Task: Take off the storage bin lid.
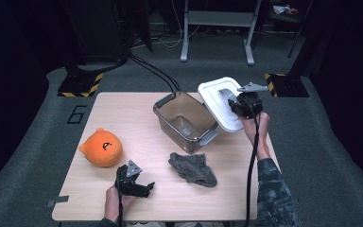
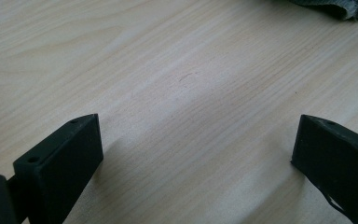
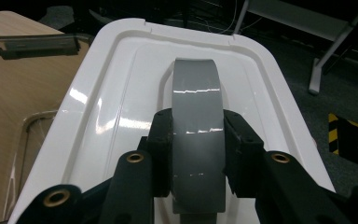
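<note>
The right gripper (image 3: pixel 198 135) is clamped on the lid's (image 1: pixel 216 101) grey tape handle (image 3: pixel 196 107), holding it clear beside the open box (image 1: pixel 185 120), while the left gripper (image 1: pixel 139 187) waits spread over the table (image 2: pixel 177 84).

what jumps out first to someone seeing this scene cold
Probably the round orange plush toy with a small face, bright on the left of the pale wooden table. Next, the white plastic lid held over the table's far right edge: the right tongs are shut on its grey handle strip, beside the open clear brown plastic bin. A grey woolly cloth lies in front of the bin, near the open left tongs.
</note>
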Available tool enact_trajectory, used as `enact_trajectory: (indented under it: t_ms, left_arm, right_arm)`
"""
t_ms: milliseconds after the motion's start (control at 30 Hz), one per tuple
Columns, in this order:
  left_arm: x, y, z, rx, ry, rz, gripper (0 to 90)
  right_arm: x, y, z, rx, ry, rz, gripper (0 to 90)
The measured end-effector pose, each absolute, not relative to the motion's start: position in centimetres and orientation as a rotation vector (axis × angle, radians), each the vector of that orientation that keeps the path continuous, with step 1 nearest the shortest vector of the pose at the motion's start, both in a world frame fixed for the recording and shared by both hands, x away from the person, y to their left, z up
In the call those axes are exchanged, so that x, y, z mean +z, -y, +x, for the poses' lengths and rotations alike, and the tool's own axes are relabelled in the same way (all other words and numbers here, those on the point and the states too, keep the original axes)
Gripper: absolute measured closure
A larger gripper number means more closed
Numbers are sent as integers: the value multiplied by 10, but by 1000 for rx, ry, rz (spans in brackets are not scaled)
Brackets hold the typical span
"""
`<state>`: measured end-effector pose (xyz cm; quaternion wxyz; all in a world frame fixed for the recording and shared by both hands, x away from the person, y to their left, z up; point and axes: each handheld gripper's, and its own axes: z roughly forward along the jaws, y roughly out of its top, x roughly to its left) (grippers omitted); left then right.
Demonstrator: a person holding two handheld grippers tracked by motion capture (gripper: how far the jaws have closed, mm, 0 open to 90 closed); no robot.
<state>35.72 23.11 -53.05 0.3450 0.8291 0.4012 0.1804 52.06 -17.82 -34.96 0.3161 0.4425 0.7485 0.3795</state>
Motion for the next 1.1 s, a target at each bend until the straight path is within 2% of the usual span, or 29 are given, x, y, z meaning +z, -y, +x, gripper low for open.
enact_trajectory:
  t_ms: [667, 1100]
  left_arm:
    - [-530, -231, 357, 463, -1041, 2156, 12]
    - [-530, -231, 357, 463, -1042, 2155, 11]
  right_arm:
    - [-379, 210, 527, 878, -1876, 1327, 665]
    - [-415, 217, 534, 821, -1868, 1417, 665]
